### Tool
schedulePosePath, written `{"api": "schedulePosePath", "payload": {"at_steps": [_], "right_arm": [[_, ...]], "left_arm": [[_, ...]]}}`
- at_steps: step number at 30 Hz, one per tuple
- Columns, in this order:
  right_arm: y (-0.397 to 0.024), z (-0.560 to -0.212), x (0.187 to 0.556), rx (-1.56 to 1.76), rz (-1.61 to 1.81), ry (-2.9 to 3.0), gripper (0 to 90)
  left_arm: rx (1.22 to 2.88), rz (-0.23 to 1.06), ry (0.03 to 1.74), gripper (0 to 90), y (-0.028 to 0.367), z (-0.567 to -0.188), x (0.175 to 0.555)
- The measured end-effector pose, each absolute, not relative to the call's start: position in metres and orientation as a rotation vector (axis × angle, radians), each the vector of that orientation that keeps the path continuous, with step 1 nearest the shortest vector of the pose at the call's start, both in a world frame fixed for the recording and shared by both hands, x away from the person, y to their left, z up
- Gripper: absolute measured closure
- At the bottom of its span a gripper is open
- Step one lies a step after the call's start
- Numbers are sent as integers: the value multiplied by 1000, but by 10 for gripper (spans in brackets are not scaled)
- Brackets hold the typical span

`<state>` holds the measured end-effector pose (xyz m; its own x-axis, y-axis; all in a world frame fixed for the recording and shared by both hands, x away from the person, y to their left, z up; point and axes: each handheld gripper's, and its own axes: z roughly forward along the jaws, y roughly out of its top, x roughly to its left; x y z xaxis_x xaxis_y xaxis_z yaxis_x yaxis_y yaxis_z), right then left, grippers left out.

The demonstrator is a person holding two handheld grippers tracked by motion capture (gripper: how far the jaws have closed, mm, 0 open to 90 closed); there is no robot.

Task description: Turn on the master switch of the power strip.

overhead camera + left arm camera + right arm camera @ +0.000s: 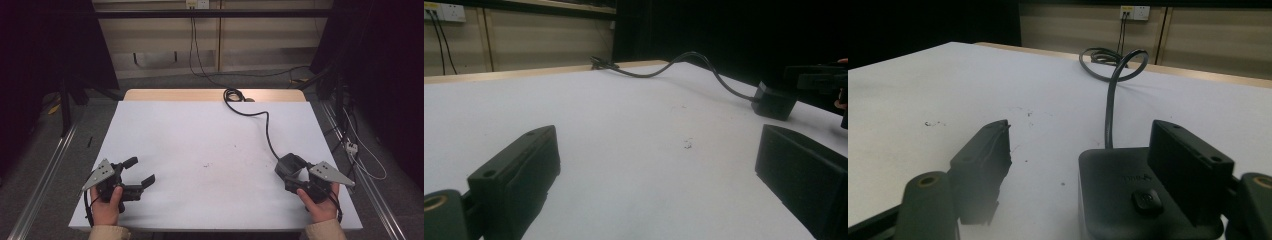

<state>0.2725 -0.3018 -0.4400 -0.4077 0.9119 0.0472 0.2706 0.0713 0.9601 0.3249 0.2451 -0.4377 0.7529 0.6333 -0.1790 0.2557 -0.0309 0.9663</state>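
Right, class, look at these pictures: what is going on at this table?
A person at a white table holds a gripper in each hand. The right gripper is at a black power adapter whose cable runs to the far edge. One jaw sits over the adapter and the other stands clear of it, so it is not gripped yet. The left gripper rests open near the table's left corner, with nothing between its jaws.

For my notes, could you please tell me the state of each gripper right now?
Left gripper: open, jaws wide apart, holding nothing.
Right gripper: open, jaws either side of the black adapter, not yet clamped on it.
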Motion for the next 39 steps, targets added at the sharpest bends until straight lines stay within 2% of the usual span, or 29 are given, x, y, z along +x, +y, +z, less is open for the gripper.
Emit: {"api": "schedulePosePath", "payload": {"at_steps": [14, 39], "right_arm": [[-307, -437, 273, 1174, 1363, 1746, 430], [-314, -437, 275, 1197, 1353, 1773, 633]], "left_arm": [[1620, 352, 730, 39, 245, -438, 325], [1620, 352, 733, 39, 245, -438, 325]]}}
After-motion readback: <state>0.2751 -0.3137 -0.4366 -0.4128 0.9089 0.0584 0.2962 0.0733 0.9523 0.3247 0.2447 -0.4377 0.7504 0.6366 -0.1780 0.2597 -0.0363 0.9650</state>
